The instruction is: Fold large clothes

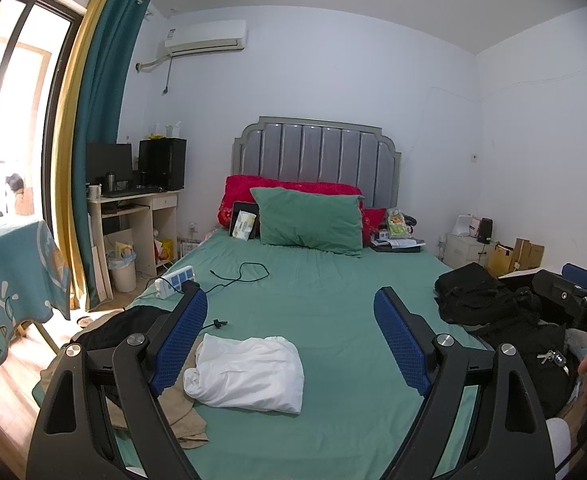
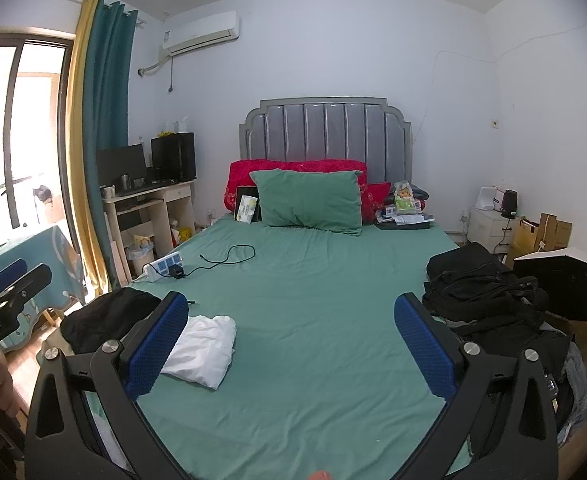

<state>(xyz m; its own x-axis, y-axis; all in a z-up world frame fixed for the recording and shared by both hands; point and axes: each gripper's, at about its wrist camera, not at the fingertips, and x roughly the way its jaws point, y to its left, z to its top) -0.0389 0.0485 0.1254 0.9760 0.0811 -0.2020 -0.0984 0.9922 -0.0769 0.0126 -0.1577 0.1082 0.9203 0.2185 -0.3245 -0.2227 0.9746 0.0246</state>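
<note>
Both hand-held grippers, left [image 1: 289,324] and right [image 2: 291,330], hang apart above the bed [image 2: 313,280]; white garment [image 1: 249,372] lies near black clothes [image 2: 481,292], perhaps bags.

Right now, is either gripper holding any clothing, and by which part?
Nothing is held. The left gripper and right gripper are both open above the bed; the white garment lies untouched.

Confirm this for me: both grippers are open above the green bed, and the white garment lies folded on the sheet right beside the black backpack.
One thing is wrong. The white garment does not lie beside the black backpack; the backpack is at the opposite edge of the bed. The garment lies beside a tan garment, as the left wrist view shows. The left gripper and right gripper are open.
</note>
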